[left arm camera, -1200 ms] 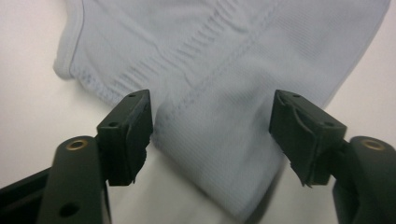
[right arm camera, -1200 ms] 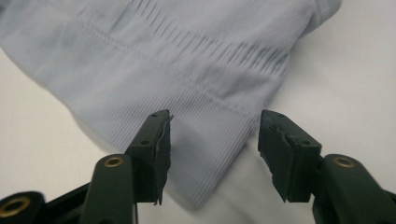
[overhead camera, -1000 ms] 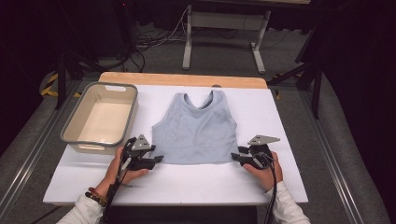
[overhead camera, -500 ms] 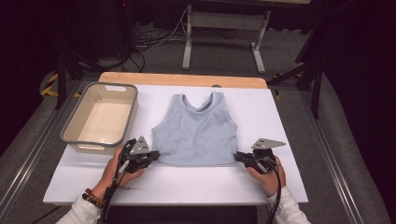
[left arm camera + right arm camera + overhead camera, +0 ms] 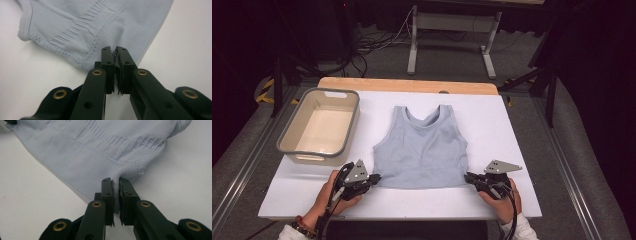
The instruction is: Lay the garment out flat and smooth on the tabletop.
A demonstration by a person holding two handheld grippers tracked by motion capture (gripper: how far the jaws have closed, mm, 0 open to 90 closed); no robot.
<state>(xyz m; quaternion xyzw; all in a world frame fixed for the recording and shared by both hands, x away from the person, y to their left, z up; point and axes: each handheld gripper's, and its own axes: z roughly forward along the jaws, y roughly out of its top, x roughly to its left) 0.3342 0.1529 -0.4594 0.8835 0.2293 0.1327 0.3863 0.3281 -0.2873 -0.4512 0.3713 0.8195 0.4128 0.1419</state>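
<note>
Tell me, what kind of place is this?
Probably a lab or recording studio, not a home: a white table ringed by black curtains, loose cables on a grey floor, and a metal rail alongside.

From my remote seat I see a white table with a wooden edge mid-frame, grey floor around it, a metal stand at top centre, loose cables upper left, darkness beyond.
</note>
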